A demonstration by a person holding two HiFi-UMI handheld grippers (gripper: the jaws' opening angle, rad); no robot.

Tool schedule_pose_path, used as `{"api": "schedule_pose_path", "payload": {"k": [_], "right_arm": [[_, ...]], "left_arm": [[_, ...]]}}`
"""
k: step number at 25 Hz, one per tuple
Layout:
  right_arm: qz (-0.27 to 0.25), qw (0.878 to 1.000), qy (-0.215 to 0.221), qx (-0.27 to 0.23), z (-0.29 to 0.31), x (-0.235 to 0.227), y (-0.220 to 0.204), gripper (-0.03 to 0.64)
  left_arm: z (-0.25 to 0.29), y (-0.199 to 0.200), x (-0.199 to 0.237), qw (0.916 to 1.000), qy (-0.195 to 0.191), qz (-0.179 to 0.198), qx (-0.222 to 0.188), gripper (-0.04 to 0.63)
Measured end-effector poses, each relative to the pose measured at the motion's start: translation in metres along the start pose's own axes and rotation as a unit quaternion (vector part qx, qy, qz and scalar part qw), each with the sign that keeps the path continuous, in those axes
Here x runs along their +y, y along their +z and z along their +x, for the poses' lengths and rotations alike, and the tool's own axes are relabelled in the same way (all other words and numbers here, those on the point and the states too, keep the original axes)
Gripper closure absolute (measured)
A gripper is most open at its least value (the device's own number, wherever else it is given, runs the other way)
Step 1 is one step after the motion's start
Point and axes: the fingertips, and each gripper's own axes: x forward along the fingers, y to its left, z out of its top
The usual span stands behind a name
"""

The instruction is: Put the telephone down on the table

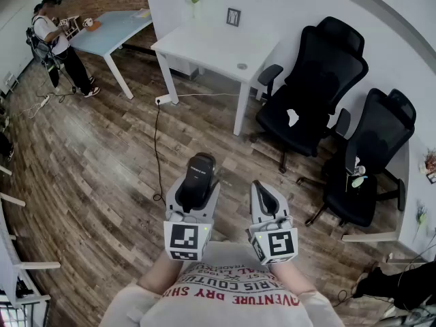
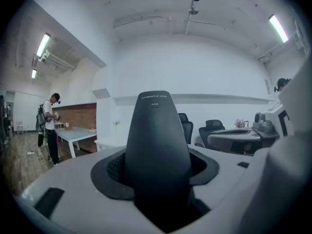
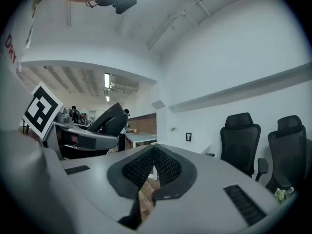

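Your left gripper [image 1: 195,191] is clamped on the black telephone handset [image 1: 201,165], pads pressed against both its sides. You hold it in the air over the wood floor [image 1: 102,169], well short of the white table [image 1: 204,46] ahead. Your right gripper [image 1: 264,195] sits just beside it, equally far from that table, jaws pressed together with nothing between them. Black office chairs [image 1: 320,80] stand right of the table.

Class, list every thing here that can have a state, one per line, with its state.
telephone: held in the air, off the table
left gripper: jaws shut on the telephone
right gripper: jaws shut, empty
white table: no telephone on it yet
picture frame: standing upright on the table
office chairs: nobody seated
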Motion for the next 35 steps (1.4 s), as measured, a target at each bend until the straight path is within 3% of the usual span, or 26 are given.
{"api": "schedule_pose_path", "payload": {"k": [10,14,21,28,35], "right_arm": [[0.005,1.0,0.003,0.011,-0.013,-0.006,-0.011,0.592],[0.036,0.998,0.042,-0.001,-0.018,-0.008,-0.013,0.592],[0.01,0.999,0.024,0.04,-0.007,-0.015,-0.036,0.592],[-0.004,0.998,0.017,0.062,0.054,-0.011,-0.041,0.592],[-0.002,0.997,0.038,0.074,0.157,0.026,-0.043,0.592]], "left_arm": [[0.005,-0.014,-0.008,0.9998,0.006,-0.011,0.012,0.307],[0.01,-0.02,-0.018,0.9997,-0.005,-0.012,0.022,0.305],[0.014,-0.03,-0.008,0.9992,-0.012,-0.015,0.035,0.307],[0.048,-0.028,0.044,0.9985,-0.025,-0.029,0.039,0.307],[0.081,-0.015,0.143,0.9988,-0.015,-0.031,0.035,0.307]]}}
